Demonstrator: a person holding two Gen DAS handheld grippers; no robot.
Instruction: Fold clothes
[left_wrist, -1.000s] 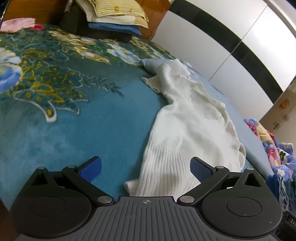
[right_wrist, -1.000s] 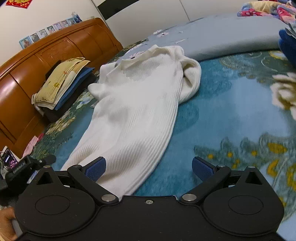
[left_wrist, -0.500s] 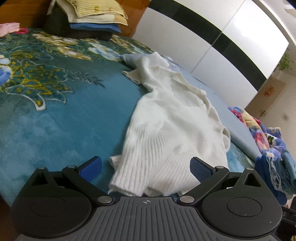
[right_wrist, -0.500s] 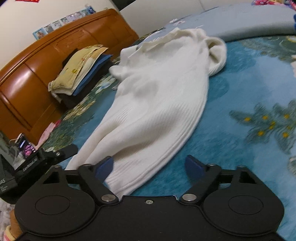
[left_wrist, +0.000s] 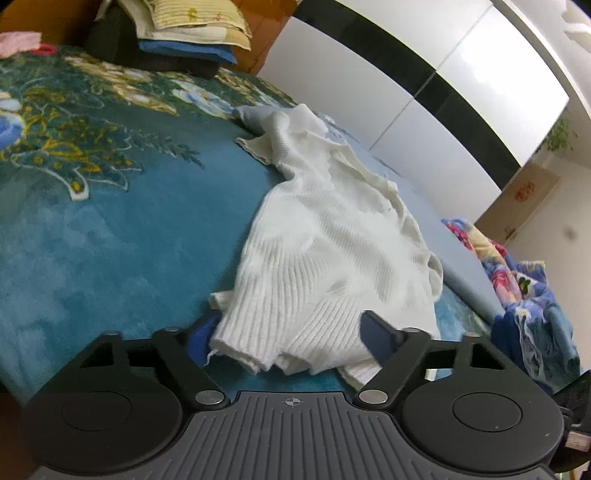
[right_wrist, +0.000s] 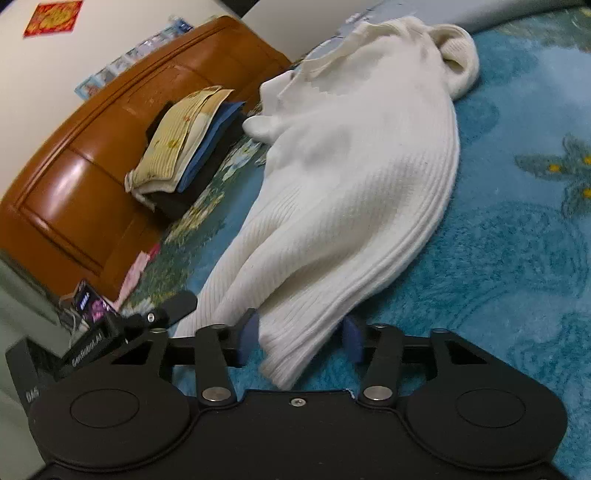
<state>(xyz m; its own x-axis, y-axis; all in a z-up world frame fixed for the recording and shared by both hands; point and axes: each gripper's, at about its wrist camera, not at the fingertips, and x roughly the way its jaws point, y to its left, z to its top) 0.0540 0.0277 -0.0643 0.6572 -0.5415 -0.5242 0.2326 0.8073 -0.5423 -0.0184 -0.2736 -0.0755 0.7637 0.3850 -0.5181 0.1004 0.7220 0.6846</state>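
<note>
- White sweater (left_wrist: 332, 251) lies spread on the blue flowered blanket (left_wrist: 110, 240), hem toward both grippers.
- Left gripper (left_wrist: 284, 339) — jaws have just been closing, half wide, hem bunched between them.
- Right gripper (right_wrist: 299, 338) — jaws narrowing around the hem's corner; grip unclear.

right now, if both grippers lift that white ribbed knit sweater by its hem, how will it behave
The white ribbed knit sweater will probably hang limp: it already lies rumpled on the blue floral blanket. Its stretchy-looking ribbing may sag between grips. The textured knit likely won't slip easily.
</note>
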